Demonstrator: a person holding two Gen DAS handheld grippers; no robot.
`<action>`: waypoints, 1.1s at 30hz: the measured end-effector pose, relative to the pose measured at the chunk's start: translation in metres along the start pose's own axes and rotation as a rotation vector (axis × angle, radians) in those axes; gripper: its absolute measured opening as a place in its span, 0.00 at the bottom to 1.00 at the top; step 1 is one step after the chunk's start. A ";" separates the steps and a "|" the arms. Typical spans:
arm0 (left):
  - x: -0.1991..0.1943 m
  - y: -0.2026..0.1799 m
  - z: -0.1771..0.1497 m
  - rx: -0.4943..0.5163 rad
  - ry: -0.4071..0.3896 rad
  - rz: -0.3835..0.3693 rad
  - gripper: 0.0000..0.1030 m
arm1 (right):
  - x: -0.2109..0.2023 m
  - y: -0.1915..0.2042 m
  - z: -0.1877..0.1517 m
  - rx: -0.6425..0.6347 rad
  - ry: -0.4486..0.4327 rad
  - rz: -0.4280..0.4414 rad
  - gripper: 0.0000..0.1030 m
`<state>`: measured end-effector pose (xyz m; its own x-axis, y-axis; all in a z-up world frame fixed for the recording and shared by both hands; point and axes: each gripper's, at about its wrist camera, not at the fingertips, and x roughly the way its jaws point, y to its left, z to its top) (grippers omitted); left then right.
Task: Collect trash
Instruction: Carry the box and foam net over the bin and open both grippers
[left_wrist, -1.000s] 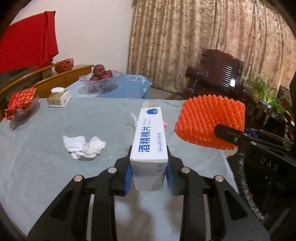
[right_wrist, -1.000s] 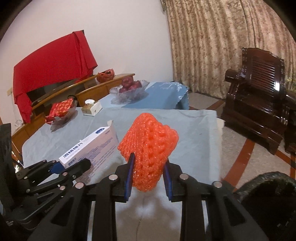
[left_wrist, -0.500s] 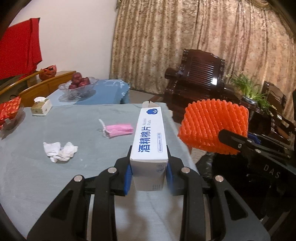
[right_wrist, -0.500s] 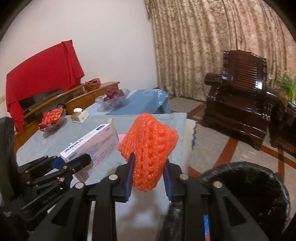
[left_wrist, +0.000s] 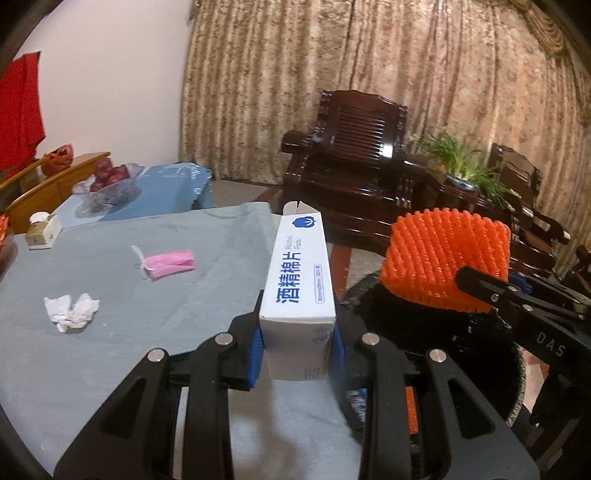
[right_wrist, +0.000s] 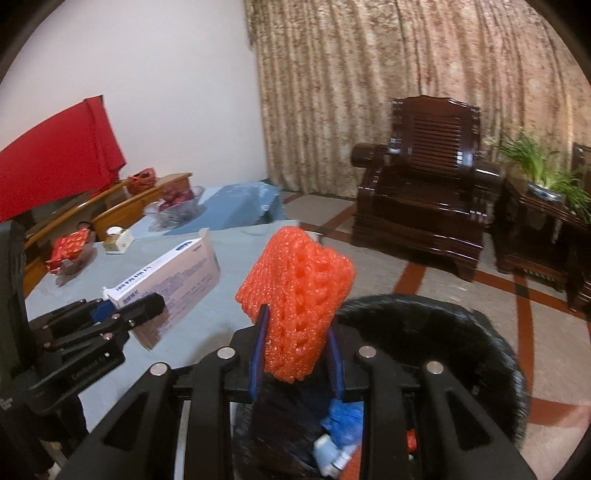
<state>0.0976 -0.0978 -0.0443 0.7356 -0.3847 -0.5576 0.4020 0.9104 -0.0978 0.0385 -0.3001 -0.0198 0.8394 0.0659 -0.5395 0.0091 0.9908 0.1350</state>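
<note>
Held in left gripper (left_wrist: 297, 345), jaws closed on white box (left_wrist: 301, 273), centre of frame: light, stiff cardboard, best pinched at flat sides. Right gripper (right_wrist: 295, 360) clamped on orange foam net (right_wrist: 297, 291), soft, springy, above black bin (right_wrist: 461, 339) at lower right

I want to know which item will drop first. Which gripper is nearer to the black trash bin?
Right. The right gripper, shut on the orange foam net, hangs over the black trash bin. The left gripper, shut on the white box, is beside it over the table edge.
</note>
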 end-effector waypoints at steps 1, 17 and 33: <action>0.002 -0.007 -0.001 0.005 0.004 -0.013 0.28 | -0.004 -0.007 -0.003 0.007 0.003 -0.017 0.27; 0.046 -0.088 -0.015 0.096 0.056 -0.145 0.28 | -0.034 -0.090 -0.035 0.101 0.034 -0.206 0.27; 0.087 -0.128 -0.032 0.145 0.115 -0.221 0.47 | -0.015 -0.123 -0.064 0.171 0.121 -0.270 0.44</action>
<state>0.0926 -0.2433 -0.1064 0.5584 -0.5439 -0.6264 0.6256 0.7720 -0.1127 -0.0095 -0.4155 -0.0814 0.7239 -0.1726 -0.6680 0.3218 0.9409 0.1056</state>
